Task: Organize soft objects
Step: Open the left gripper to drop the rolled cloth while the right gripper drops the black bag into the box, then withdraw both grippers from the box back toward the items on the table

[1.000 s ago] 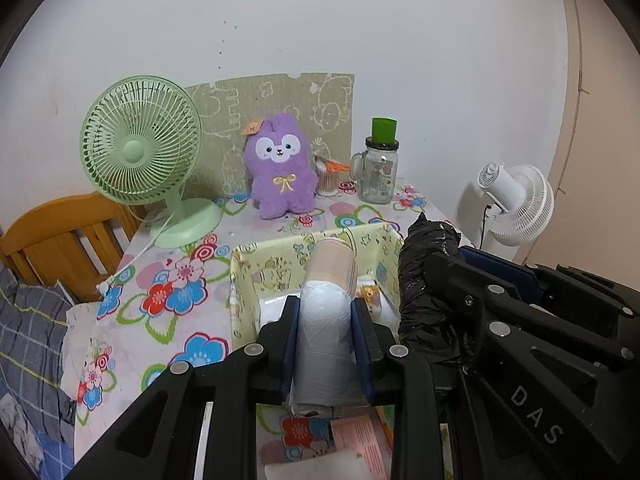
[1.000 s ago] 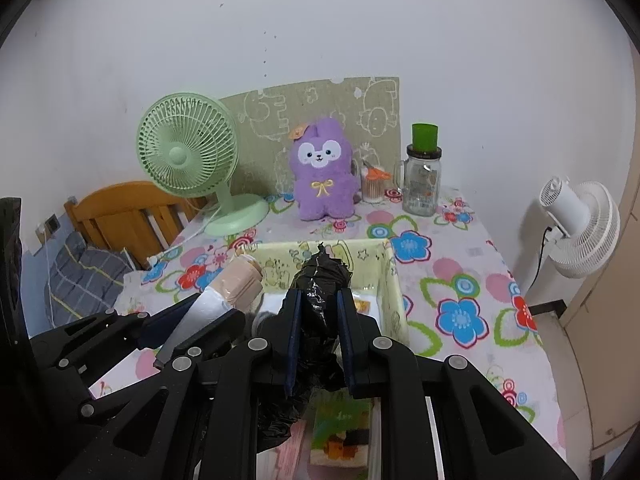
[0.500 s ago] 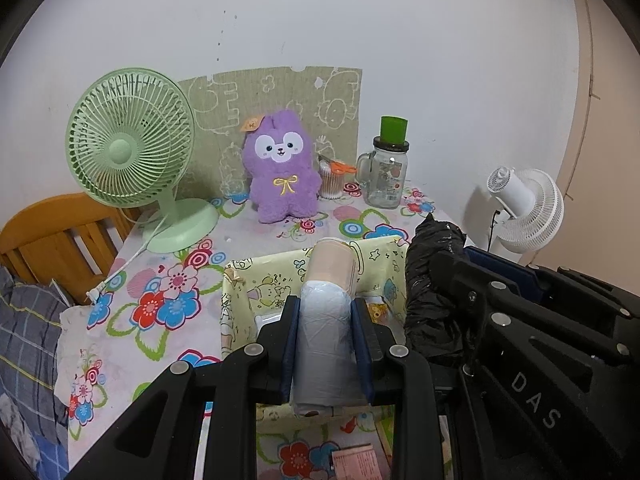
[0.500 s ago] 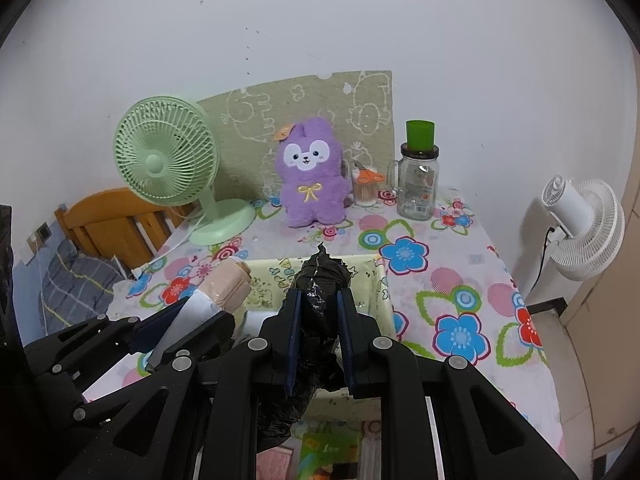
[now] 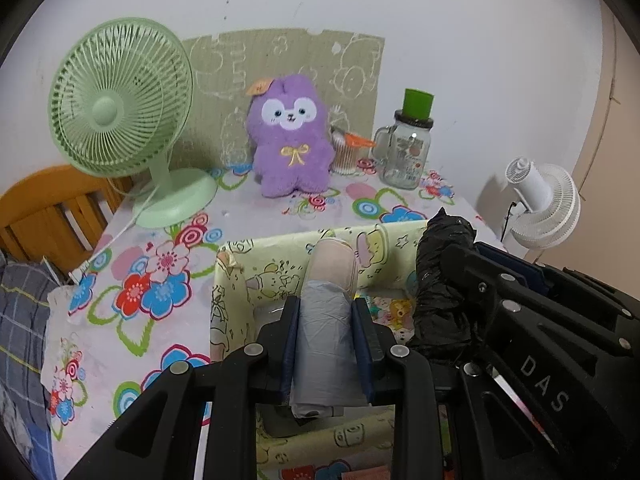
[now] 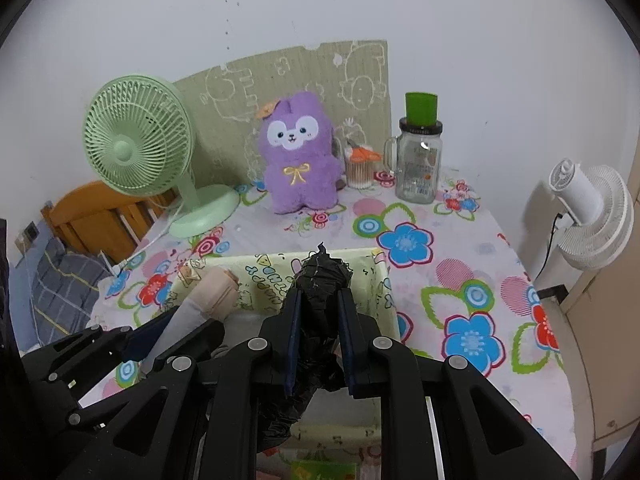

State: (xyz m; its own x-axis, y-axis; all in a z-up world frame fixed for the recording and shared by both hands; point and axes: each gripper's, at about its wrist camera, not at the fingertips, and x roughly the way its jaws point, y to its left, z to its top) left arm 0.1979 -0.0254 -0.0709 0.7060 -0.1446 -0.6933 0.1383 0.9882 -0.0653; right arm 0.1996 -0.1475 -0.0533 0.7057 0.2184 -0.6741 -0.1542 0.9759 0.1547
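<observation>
Two tools, each clamping one roll (image 5: pixel 326 332), grey (image 6: pixel 208 300) and black (image 6: pixel 320 300).

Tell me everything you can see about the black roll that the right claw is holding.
The black roll looks like crinkled, glossy thin plastic film, wound into a rough cylinder with a twisted, pointed tip. The right claw is shut on its middle, blue pads pressing both sides. It points forward and upward over the pale green patterned box, its lower end hanging loose beneath the claw.
</observation>
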